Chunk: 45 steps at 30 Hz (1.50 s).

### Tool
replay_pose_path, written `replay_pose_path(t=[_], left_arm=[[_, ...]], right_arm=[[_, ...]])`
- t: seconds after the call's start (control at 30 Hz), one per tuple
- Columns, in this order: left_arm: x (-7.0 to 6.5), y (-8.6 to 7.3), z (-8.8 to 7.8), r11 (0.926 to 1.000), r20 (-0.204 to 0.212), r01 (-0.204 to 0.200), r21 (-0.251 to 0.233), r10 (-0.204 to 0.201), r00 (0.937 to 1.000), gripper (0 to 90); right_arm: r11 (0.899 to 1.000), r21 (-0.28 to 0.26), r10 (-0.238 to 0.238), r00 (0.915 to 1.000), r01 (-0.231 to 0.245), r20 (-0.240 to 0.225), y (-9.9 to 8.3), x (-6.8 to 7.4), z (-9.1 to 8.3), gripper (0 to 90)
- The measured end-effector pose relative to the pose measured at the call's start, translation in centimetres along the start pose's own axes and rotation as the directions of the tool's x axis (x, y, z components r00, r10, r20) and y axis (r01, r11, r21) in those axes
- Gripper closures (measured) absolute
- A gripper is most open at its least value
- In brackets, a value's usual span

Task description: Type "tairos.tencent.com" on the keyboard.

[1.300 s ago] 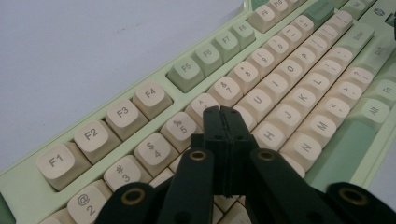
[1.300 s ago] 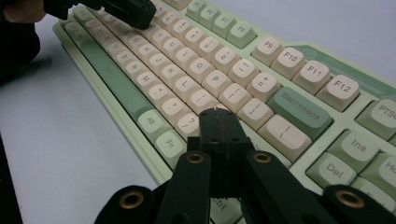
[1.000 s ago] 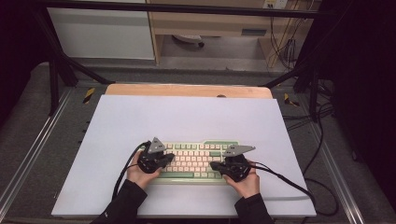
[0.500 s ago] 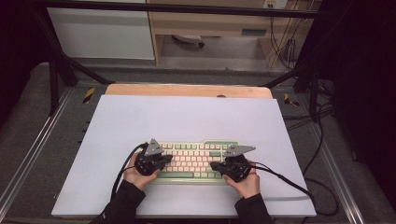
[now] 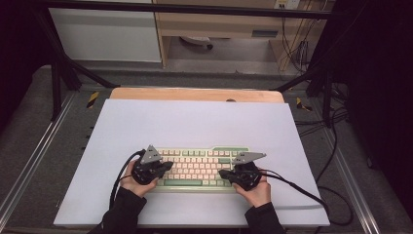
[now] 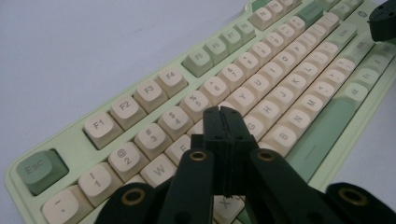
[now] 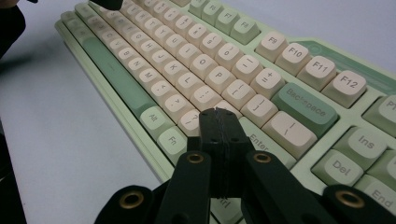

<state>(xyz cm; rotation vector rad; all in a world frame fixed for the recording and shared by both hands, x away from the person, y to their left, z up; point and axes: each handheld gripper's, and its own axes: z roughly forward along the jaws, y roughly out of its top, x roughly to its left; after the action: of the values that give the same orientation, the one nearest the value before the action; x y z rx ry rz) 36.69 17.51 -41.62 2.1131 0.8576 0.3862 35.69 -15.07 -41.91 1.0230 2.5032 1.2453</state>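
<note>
A pale green keyboard [image 5: 199, 168] with cream and green keys lies on the white mat, near its front edge. My left gripper [image 5: 168, 166] hovers over the keyboard's left end, jaws pressed together with nothing between them. In the left gripper view its tips [image 6: 221, 110] sit above the letter keys [image 6: 243, 100] near the R and T area. My right gripper [image 5: 222, 173] is over the right end, also shut and empty. In the right gripper view its tips [image 7: 215, 112] hang over the keys left of Enter [image 7: 259, 138], below Backspace [image 7: 306, 108].
The white mat [image 5: 195, 122] covers a wooden table [image 5: 195, 94] inside a black frame. Black cables [image 5: 311, 195] trail from both grippers across the mat's front and right. Shelving and wires stand behind the table.
The left gripper has shifted a little to the left over the keyboard's left end. The right gripper has stayed put. Both remain shut.
</note>
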Motion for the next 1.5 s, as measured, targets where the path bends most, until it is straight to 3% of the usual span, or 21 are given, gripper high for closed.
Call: replay_pose_path(t=[0.57,1.5], left_arm=[[1.2,-0.3,0.0,0.9997,-0.033,0.025,0.004,-0.025,0.9991,89.7],[1.1,-0.7,1.3,0.9994,-0.043,0.015,0.032,-0.013,0.9990,89.7]], right_arm=[[1.000,0.007,-0.001,1.0000,0.001,-0.003,0.0,0.0,0.1,90.0],[1.000,0.007,-0.002,1.0000,0.002,-0.004,0.0,0.0,0.2,90.0]])
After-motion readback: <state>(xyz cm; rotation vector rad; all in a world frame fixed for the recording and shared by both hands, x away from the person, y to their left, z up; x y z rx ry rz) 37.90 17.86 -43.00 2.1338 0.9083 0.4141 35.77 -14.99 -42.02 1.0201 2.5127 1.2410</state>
